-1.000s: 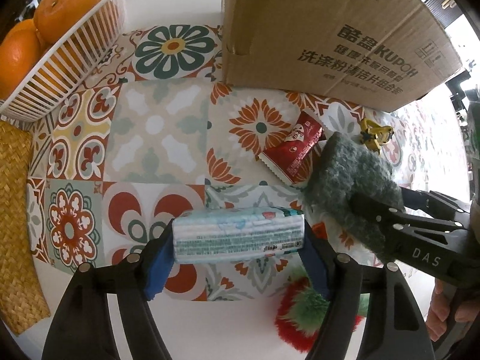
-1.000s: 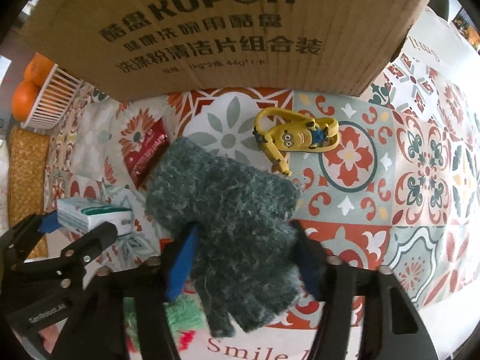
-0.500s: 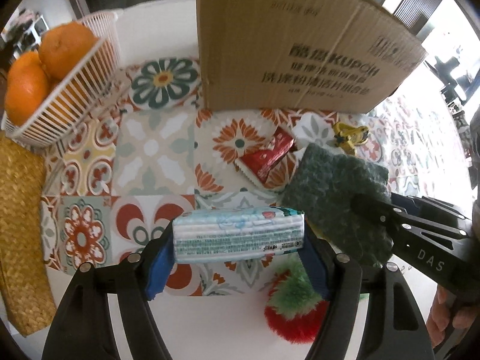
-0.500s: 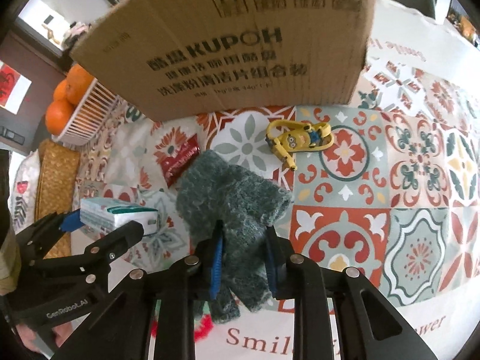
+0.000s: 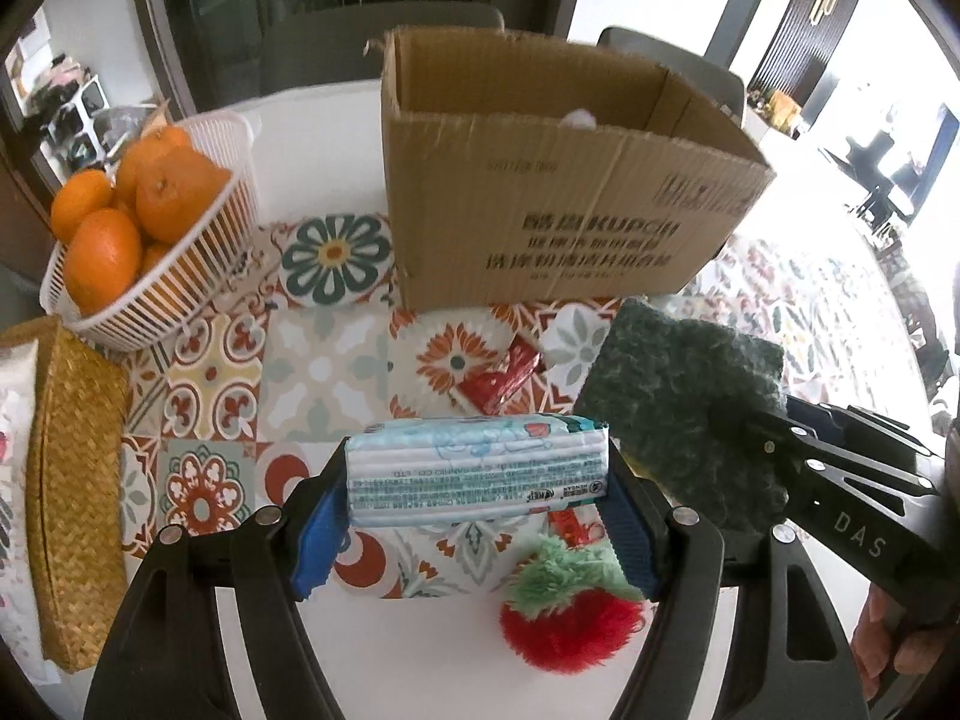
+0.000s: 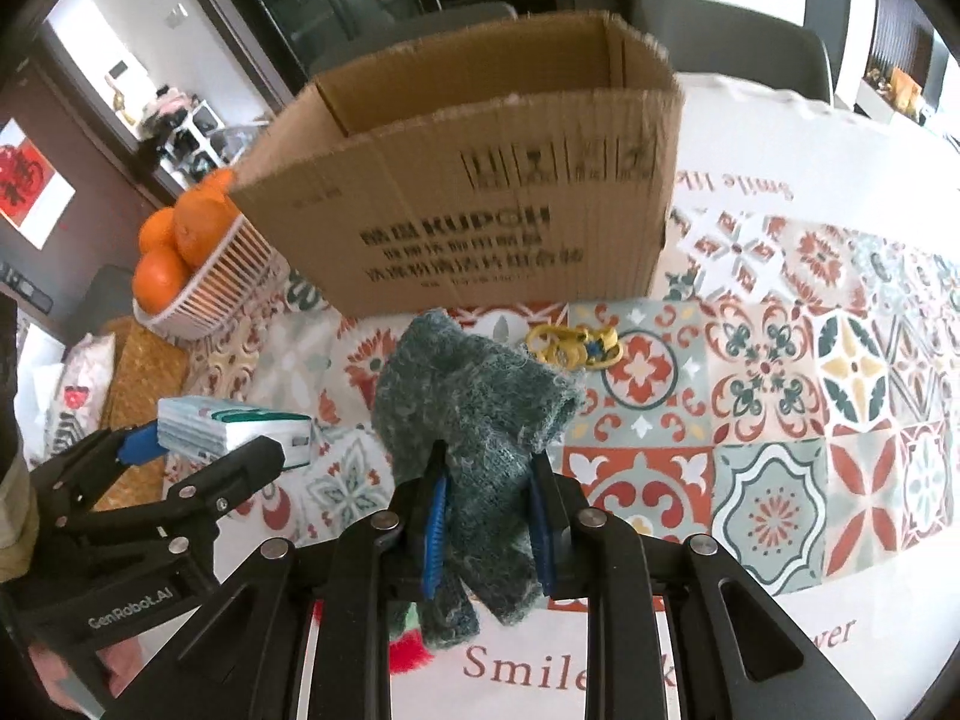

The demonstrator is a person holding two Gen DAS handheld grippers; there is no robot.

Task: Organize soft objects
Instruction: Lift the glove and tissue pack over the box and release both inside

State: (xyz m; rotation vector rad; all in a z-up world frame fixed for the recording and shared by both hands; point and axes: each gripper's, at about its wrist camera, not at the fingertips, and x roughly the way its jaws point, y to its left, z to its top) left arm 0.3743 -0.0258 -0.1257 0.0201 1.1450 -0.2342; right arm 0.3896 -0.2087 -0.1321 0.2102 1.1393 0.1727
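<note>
My left gripper (image 5: 474,516) is shut on a pale blue tissue pack (image 5: 480,474) and holds it above the table; the pack also shows in the right wrist view (image 6: 231,429). My right gripper (image 6: 489,525) is shut on a dark green knitted glove (image 6: 474,414), lifted off the table; the glove also shows in the left wrist view (image 5: 684,414). An open cardboard box (image 5: 558,204) stands upright behind both, also in the right wrist view (image 6: 480,192). A red and green plush strawberry (image 5: 570,612) lies on the table below the left gripper.
A white basket of oranges (image 5: 144,234) stands at the back left. A woven mat (image 5: 72,480) lies at the left edge. A red snack packet (image 5: 504,378) and a yellow minion keyring (image 6: 576,348) lie in front of the box on the patterned tablecloth (image 6: 780,420).
Both grippers have risen with their loads, so the box's open top now shows. The right gripper closed tighter on the glove and lifted it off the table.
</note>
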